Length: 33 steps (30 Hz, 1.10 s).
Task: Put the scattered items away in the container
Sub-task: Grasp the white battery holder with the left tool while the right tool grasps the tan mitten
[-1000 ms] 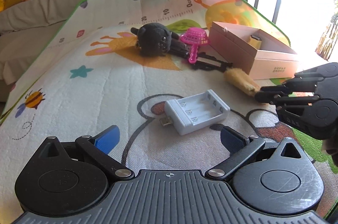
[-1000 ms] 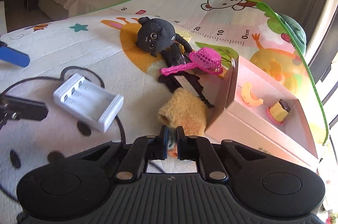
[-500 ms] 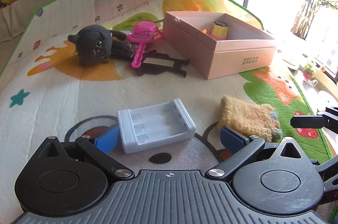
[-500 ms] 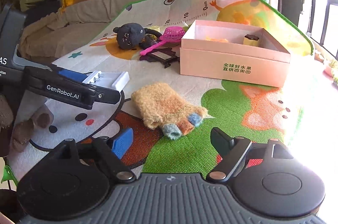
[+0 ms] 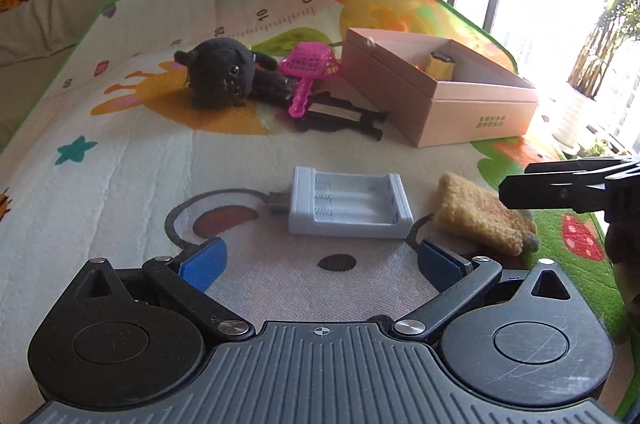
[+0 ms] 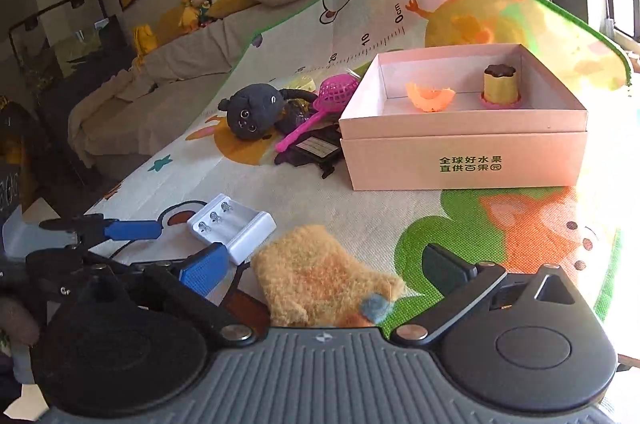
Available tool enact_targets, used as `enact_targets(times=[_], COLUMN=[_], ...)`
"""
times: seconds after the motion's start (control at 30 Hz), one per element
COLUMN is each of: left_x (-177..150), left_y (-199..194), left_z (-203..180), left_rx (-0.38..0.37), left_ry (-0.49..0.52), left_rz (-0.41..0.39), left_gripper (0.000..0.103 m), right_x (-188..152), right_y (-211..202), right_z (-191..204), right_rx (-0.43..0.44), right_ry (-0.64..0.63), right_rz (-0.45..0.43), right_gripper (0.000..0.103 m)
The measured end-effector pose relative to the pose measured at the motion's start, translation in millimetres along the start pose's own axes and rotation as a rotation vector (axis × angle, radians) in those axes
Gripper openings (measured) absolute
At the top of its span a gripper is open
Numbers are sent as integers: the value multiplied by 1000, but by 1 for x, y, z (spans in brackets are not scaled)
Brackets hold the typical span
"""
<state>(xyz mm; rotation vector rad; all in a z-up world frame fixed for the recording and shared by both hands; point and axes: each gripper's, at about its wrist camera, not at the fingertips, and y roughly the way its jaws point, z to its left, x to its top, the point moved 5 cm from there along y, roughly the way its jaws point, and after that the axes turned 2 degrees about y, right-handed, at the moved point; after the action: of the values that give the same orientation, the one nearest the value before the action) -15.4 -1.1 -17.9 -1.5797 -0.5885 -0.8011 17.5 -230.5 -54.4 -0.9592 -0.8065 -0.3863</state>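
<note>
A fuzzy yellow glove (image 6: 320, 280) lies flat on the play mat between the fingers of my right gripper (image 6: 324, 266). Its jaws are opening and the pads stand clear of the glove. A white battery charger (image 5: 348, 202) lies just ahead of my left gripper (image 5: 320, 260), which is open and holds nothing. The glove (image 5: 476, 220) rests to the charger's right. The pink box (image 6: 464, 160) stands open farther back, with an orange piece (image 6: 430, 96) and a small yellow toy cake (image 6: 500, 84) inside.
Left of the box lie a black plush (image 6: 252, 110), a pink toy sieve (image 6: 334, 92) and a flat black item (image 6: 312, 148), bunched together. A sofa with cushions and toys runs behind the mat. Bright windows are at the right.
My right gripper went from shut to wide open and rolled level. The glove moved from beside the box to the near mat by the charger. The left gripper closed in on the charger.
</note>
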Motion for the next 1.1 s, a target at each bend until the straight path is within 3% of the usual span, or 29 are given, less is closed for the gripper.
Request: enact_targets(times=[0.1,0.3,0.6,0.9,1.0,1.1], left_x=[-2,4,23,21,22,27], left_y=[-4,7,45,39,37,42], left_z=[4,4,-21,7,15,13], left_rx=[20,12,22,86,44,-30], left_ry=[17,51,173,130,124,184], left_rz=[4,6,34,23,20,4], left_gripper=[103,103,103,103,103,103], right_x=[-7,-43,-63,-66,-66,-66], right_y=[17,-8,-19,-17,-16,-17], right_z=[0,35,45,48,48,48], right_rx=[37,130,-17,-49,-50,-50], right_ry=[40,-109,-221,-261,-263,-263], right_rz=[63,119,89,97,97,97], right_gripper=[103,103,103,103,103,103])
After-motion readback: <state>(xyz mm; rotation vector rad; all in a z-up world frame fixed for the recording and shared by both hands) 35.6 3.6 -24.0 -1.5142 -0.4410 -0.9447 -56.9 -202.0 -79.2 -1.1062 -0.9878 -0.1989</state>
